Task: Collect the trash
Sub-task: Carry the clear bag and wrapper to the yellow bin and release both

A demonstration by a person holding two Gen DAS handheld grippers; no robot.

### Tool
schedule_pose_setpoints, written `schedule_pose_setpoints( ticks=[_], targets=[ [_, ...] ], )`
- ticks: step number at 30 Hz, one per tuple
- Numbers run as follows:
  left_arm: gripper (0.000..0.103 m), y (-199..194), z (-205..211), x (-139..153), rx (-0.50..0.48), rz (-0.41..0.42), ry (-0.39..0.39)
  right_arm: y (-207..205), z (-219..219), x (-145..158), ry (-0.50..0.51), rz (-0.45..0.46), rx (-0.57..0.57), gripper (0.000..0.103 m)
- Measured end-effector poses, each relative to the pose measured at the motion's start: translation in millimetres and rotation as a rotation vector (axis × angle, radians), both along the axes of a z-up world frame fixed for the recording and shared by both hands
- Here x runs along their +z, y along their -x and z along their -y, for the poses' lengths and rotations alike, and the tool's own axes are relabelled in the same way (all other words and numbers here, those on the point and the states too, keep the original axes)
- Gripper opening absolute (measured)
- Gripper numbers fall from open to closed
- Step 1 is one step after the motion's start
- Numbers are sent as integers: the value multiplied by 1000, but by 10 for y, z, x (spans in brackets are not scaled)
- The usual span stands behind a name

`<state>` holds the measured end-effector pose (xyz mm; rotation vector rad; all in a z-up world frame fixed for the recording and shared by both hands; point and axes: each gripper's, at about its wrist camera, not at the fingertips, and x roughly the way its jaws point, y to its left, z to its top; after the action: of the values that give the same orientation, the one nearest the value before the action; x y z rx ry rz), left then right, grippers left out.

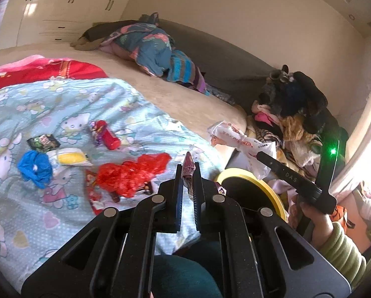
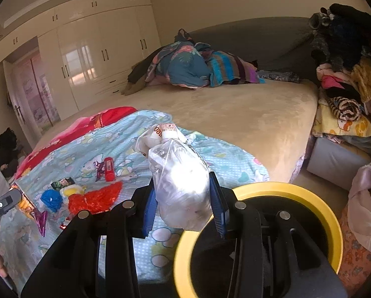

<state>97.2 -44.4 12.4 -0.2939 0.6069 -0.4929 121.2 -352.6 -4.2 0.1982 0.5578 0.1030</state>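
- Left claw: fingers closed together, clamped on a dark red foil wrapper whose tip sticks up between them, above the near edge of the bed.
- Right claw: fingers pressed against both sides of a crumpled clear plastic bag with white contents and red print at its far end; bag is held just above the rim of the bin.
- Yellow-rimmed bin: stands on the floor beside the bed, directly below the right claw; interior is dark.
- Blue cartoon-print sheet: spread over the near part of the bed; carries the loose trash.
- Trash on the sheet, close together: red plastic bag, blue crumpled bag, white and yellow packet, small dark packet, red tube.
- Red blanket: lies past the sheet.
- Bundled blue bedding: lies at the far side of the bed.
- Clothes pile: stacked right of the bed.
- Cream wardrobe: lines the far wall.
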Motion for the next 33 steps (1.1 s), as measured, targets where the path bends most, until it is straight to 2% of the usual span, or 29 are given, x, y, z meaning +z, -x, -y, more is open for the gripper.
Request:
schedule_pose_setpoints(
  ticks=[17, 30, 33],
  targets=[
    [4, -1, 658, -15, -135, 24, -67, 192, 557, -31, -33, -57, -36, 36],
    [4, 19, 1119, -116, -204, 23, -110, 263, 868, -224, -66, -97, -71, 36],
    [4, 15, 1230, -160, -220, 18, -128, 249, 946, -266, -86, -138, -51, 36]
  ],
)
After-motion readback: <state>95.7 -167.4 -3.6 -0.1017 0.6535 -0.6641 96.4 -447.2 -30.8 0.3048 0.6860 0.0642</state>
